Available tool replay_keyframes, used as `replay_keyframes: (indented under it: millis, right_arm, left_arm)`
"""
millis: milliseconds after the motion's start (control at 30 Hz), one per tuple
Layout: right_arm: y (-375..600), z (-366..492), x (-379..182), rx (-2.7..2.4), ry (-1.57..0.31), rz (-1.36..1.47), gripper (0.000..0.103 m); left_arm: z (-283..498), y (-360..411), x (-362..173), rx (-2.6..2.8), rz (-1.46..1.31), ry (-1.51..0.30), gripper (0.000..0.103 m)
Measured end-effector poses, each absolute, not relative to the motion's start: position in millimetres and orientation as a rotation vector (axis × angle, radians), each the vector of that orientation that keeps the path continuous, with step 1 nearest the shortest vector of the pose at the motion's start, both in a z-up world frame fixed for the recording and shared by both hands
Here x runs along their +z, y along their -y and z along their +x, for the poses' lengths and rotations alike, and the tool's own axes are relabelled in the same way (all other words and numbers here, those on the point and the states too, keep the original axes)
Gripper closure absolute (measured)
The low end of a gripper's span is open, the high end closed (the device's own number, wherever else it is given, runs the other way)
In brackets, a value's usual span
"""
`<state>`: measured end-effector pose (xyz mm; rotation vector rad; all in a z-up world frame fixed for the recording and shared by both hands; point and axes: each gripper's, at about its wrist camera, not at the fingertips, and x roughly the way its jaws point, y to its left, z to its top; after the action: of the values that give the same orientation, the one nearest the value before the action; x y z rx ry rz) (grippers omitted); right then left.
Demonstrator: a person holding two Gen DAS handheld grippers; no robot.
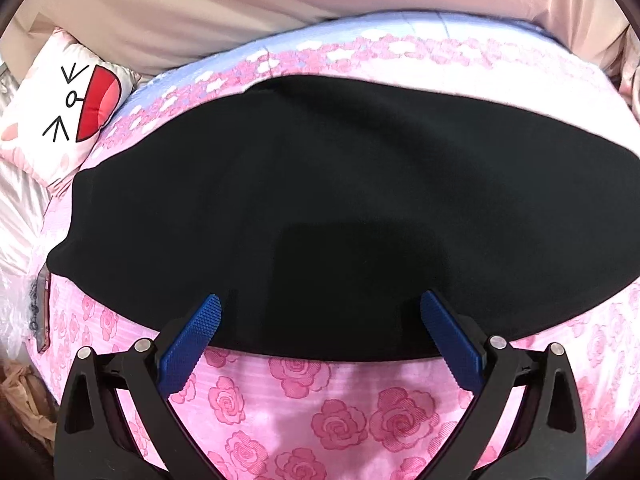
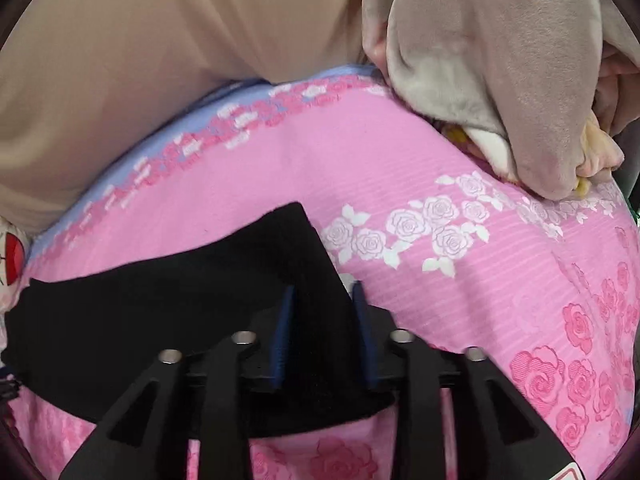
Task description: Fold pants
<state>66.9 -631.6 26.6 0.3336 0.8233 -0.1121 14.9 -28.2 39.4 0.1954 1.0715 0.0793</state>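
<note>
Hovering just over the near hem of the black pants [image 1: 320,208], the left gripper [image 1: 320,308] has its blue pads spread wide with nothing between them; the cloth merely lies beneath. The right gripper [image 2: 322,300] stands over the pants' right end, its jaws part open and straddling the cloth near the corner; whether the pads actually pinch the fabric is hard to say from this dark, close view, though they look apart from it.

The pants lie flat as one broad dark band across the pink rose-print bedspread [image 1: 340,412], apparently already doubled leg on leg, with folding still to come. To do the step well, each gripper should probably take every layer at an edge, low and square to the hem, and the two should lift together so the band carries over evenly without dragging the bedspread or leaving a skewed edge. Grabbing only the top layer would likely pull the stack apart.

Farther off, one cartoon-face cushion [image 1: 64,108] sits at the left edge of the bed, one grey plush blanket [image 2: 500,80] is heaped at the far right corner, and a beige curtain [image 1: 280,0] hangs behind. Counted: one pair of pants, two grippers, one cushion, one blanket.
</note>
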Motion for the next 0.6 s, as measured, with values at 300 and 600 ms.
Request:
replay_keyframes:
  millis: [300, 600]
  right_arm:
    - [625.2, 53.0, 6.7, -0.045, -0.876, 0.481, 0.076]
    - [545.9, 69.0, 67.2, 0.196, -0.756, 0.563, 0.085]
  left_arm:
    - [15.0, 19.2, 31.8, 0.06, 0.154, -1.073, 0.005]
    - [4.8, 1.2, 33.8, 0.007, 0.092, -1.06, 0.005]
